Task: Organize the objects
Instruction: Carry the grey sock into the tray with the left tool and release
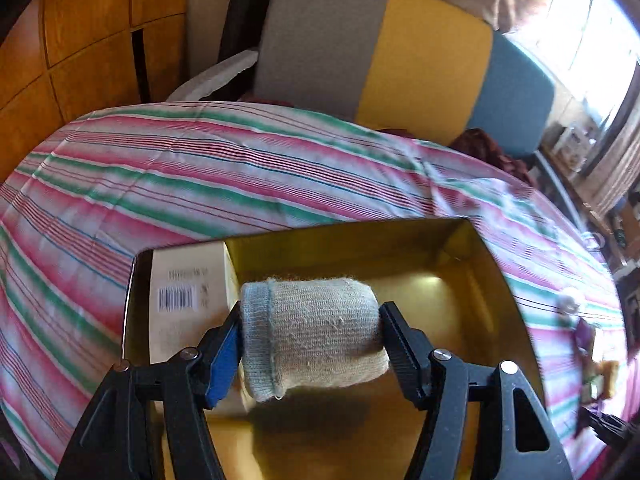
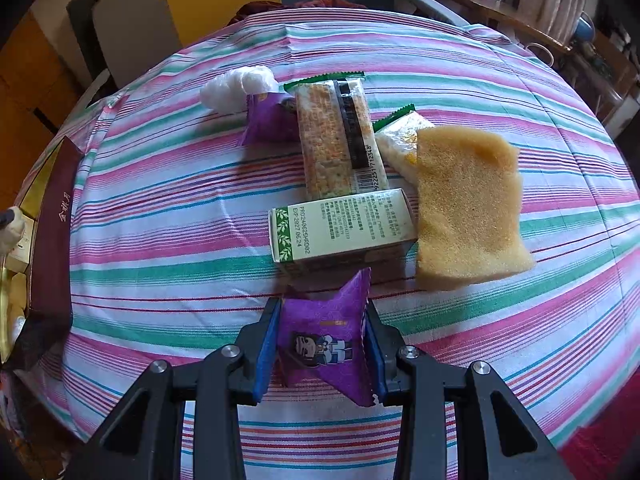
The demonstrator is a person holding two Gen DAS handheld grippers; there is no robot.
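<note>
My left gripper (image 1: 310, 344) is shut on a rolled grey sock (image 1: 312, 336) and holds it over an open gold-lined box (image 1: 472, 280). A white carton with a barcode (image 1: 184, 300) lies in the box's left side. My right gripper (image 2: 322, 354) is shut on a purple snack packet (image 2: 326, 344) just above the striped tablecloth (image 2: 160, 208). Beyond it lie a green-and-white carton (image 2: 340, 228), a yellow sponge (image 2: 468, 204), a long cereal bar (image 2: 340, 136), a second wrapped bar (image 2: 400, 140), another purple packet (image 2: 268, 120) and a white wad (image 2: 236, 88).
The box shows at the far left of the right wrist view, with its maroon wall (image 2: 52, 248). A grey, yellow and blue chair back (image 1: 400, 52) stands behind the table. A cluttered shelf (image 2: 560, 32) stands at the right.
</note>
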